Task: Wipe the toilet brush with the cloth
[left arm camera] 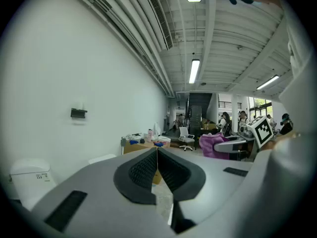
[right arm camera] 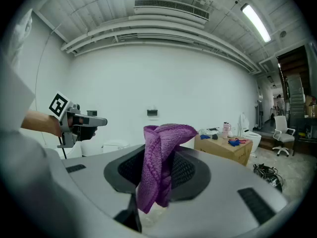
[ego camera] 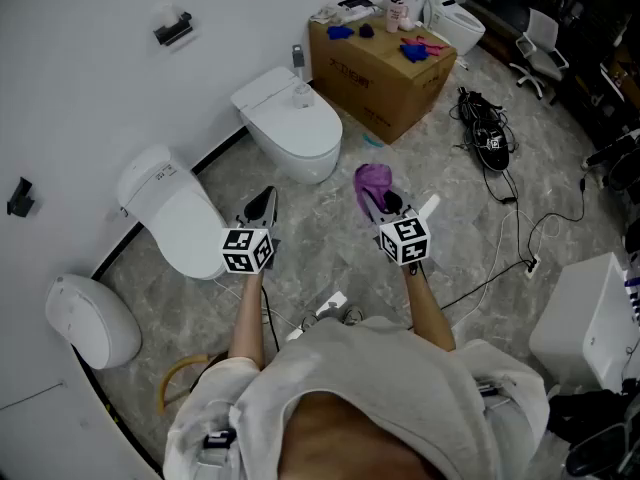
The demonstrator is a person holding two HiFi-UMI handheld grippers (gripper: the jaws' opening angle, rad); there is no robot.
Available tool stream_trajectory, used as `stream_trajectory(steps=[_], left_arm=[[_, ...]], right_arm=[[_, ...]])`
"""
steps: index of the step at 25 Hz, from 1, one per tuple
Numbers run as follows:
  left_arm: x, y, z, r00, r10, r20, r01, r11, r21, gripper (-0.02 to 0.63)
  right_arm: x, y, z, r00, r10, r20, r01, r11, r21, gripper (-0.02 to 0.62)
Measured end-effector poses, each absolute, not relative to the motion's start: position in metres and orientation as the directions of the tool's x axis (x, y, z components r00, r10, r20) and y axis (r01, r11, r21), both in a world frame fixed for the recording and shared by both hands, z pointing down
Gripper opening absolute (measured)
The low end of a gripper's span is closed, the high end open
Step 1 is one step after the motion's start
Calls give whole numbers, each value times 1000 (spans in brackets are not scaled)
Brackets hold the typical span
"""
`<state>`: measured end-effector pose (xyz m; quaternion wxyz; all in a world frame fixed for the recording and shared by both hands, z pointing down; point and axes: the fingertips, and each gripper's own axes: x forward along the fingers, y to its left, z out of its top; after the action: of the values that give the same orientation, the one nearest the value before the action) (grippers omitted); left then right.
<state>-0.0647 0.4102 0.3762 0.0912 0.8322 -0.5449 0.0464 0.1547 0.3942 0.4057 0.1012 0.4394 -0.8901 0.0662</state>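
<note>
Two tools over the floor (ego camera: 320,233). Left tool (left arm camera: 157,157): jaws closed together, nothing between them. Right tool (ego camera: 392,206): clamped on the purple cloth (right arm camera: 159,157), whose bunched folds cover the jaw gap, tail hanging below.

The left side of the room is a plain white wall (ego camera: 80,78) carrying a small black wall-mounted bracket (ego camera: 172,29). The floor is grey marble-pattern tile (ego camera: 470,238). Along the wall stand a far white ceramic toilet (ego camera: 290,123), a middle white toilet (ego camera: 170,208) and a near white toilet (ego camera: 90,323). A brown cardboard box (ego camera: 385,73) sits beyond them, with a bundle of black cables (ego camera: 487,138) on the floor to its right. A white office chair (ego camera: 535,43) stands further back. The white beamed ceiling carries lit fluorescent tube lights (left arm camera: 192,71) and a louvred air vent (right arm camera: 171,5).
</note>
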Motion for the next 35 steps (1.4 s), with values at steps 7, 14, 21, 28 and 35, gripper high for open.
stream_trajectory(steps=[7,14,21,28,35], left_arm=[[-58,411,379,384,-906,178,-923,-372,99,21],[-44,417,383,358,-915,188,-933,-345,96,21],[-30,425,391,326,-919,220,-945,-316,81,21],[-23,417,397,322,-915,242,-947,-315,69,21],[-27,377,404,340,-907,249,-940,-332,75,21]], right_arm=[[163,392,410,-604,-760,242,-787,616,-31,127],[175,392,413,-632,-738,236,-766,642,-45,129],[189,392,424,-655,-712,252,-745,665,-58,129],[197,384,437,-658,-706,262,-744,664,-78,129],[190,358,447,-653,-703,283,-746,660,-82,129]])
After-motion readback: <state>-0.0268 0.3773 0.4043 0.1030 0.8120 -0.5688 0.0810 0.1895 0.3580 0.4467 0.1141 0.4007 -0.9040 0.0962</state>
